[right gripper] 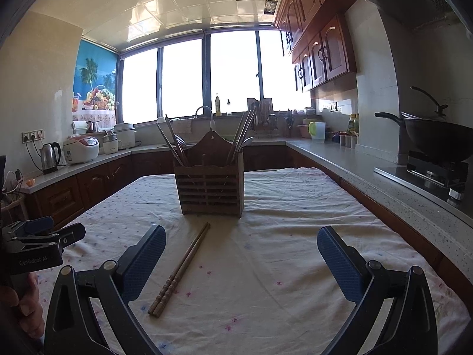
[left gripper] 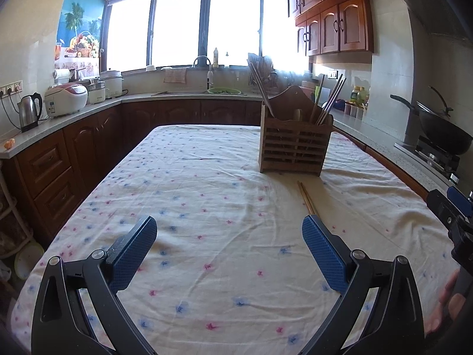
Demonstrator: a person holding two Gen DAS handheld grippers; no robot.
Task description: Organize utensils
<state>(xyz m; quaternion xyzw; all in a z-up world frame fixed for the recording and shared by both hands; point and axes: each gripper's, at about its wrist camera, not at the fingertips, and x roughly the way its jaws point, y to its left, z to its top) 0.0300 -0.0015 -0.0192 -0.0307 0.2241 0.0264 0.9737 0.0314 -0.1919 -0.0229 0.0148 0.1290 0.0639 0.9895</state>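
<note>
Chopsticks (right gripper: pixel 179 269) lie as a loose pair on the flowered cloth of the bench (right gripper: pixel 295 251), just in front of the wooden holder (right gripper: pixel 209 188), which I take as my landmark. They point roughly toward the holder, their thin tips nearest its slatted front and their carved thick ends nearest me. I judge that they are the last utensils left out, since the holder already carries others: metal chopsticks and what looks like a fork stand upright in its left compartment, more sticks and a spoon in its right.

My right claw (right gripper: pixel 241 254) stands wide and empty on my side of the holder, with the pair lying between its blue pads, closer to the left one. I hold it low and nearly level, I think, so that the pads can close across the sticks from both sides. Nothing touches them yet.

My left claw (left gripper: pixel 229 245) is also wide and holds nothing. From its own camera the holder sits ahead and to the right, and the chopsticks (left gripper: pixel 306 196) run from near the holder's base to behind the tip of the right pad. It waits beside the pair, probably to leave the pick to the right claw or to steady the holder.

The holder stands upright and well apart from both claws.
</note>
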